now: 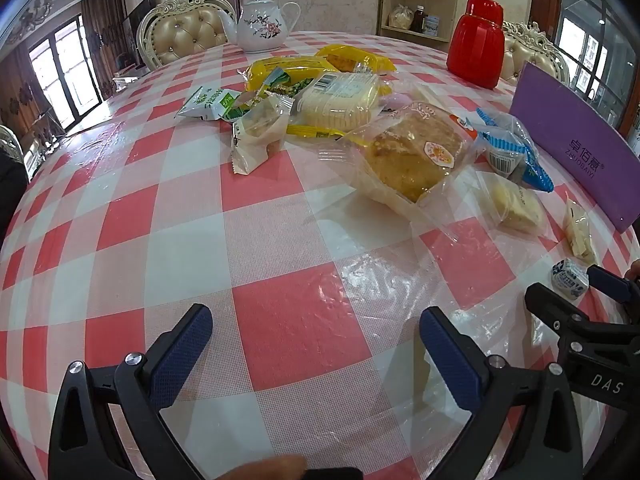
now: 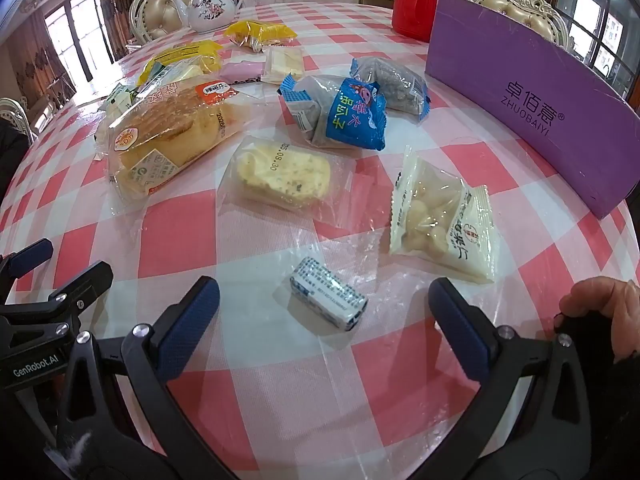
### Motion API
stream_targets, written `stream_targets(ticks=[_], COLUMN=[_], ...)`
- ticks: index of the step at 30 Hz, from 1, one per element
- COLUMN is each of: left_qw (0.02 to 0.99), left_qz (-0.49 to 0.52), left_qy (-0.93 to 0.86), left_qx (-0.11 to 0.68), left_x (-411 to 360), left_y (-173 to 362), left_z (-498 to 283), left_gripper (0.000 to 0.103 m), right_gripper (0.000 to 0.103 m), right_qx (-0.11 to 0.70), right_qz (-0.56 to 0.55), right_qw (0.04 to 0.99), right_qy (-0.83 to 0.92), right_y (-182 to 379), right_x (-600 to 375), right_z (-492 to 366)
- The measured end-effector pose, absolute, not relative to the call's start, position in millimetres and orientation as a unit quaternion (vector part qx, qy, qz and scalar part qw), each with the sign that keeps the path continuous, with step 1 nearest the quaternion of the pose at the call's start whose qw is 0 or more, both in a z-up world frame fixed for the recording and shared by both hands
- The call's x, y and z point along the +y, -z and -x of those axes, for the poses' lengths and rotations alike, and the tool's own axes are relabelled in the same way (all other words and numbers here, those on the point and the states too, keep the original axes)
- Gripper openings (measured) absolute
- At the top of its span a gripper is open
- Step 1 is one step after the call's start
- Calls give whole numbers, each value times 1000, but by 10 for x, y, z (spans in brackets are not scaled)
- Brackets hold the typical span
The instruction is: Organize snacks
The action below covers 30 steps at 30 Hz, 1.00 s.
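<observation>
Snacks lie scattered beside the purple cardboard box; nearest, a small white-and-blue wrapped candy sits just ahead between my right hand-held gripper's spread fingers, long axis diagonal; left hand-held gripper also spread, farther off

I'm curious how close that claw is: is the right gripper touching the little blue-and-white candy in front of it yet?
Apart. In the right wrist view the small candy lies on the tablecloth ahead of the open right gripper, bare cloth showing between it and each fingertip.
</observation>
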<state>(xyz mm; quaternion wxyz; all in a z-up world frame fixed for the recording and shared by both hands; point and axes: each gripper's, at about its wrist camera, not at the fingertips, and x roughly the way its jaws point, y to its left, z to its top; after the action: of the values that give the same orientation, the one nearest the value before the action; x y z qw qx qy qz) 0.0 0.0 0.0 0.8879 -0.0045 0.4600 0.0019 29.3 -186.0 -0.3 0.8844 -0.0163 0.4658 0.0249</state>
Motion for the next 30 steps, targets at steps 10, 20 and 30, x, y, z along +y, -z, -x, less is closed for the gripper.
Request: stream_targets(ticks=[10, 20, 30], left_qw=[888, 888, 888], left_qz=[4, 4, 4], left_qy=[-2, -2, -2], left_qx=[460, 460, 460], left_x=[0, 0, 0], left_y=[0, 0, 0], left_z=[0, 0, 0], left_gripper=[103, 103, 103], right_gripper=[103, 103, 103], right_qx=[466, 466, 466], right_qz=[16, 16, 16], right_qw=[884, 884, 884], right_qy=[-25, -25, -25], right_y=[8, 13, 17], right_x=[-1845, -1830, -1814], right_z=[-305, -316, -327])
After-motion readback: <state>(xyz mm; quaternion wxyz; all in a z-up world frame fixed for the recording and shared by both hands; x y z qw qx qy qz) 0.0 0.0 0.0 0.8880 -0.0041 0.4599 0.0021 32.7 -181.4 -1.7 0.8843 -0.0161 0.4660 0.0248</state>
